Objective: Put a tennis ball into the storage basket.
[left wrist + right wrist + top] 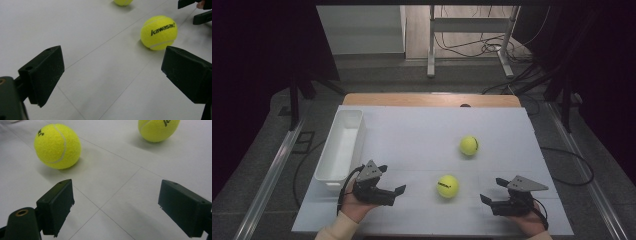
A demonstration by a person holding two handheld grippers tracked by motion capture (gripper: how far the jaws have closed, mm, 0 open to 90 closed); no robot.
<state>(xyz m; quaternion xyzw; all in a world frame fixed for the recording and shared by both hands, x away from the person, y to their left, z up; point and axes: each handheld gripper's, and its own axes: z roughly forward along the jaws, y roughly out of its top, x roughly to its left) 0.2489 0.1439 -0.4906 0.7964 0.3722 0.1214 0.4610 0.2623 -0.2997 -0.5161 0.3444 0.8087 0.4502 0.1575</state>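
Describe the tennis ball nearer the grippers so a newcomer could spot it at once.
On the white table, a white bin stands at the left edge. Right of it lie two yellow tennis balls. The nearer ball sits between the left gripper and right gripper; the other ball lies farther back.

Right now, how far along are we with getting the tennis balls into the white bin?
Nothing looks done yet: the white bin looks empty, and both balls lie on the table. The near ball lies between the two grippers; the far ball sits farther back. The left gripper and right gripper are both open and hold nothing. Left to do, probably: picking up each ball and dropping it in the bin.
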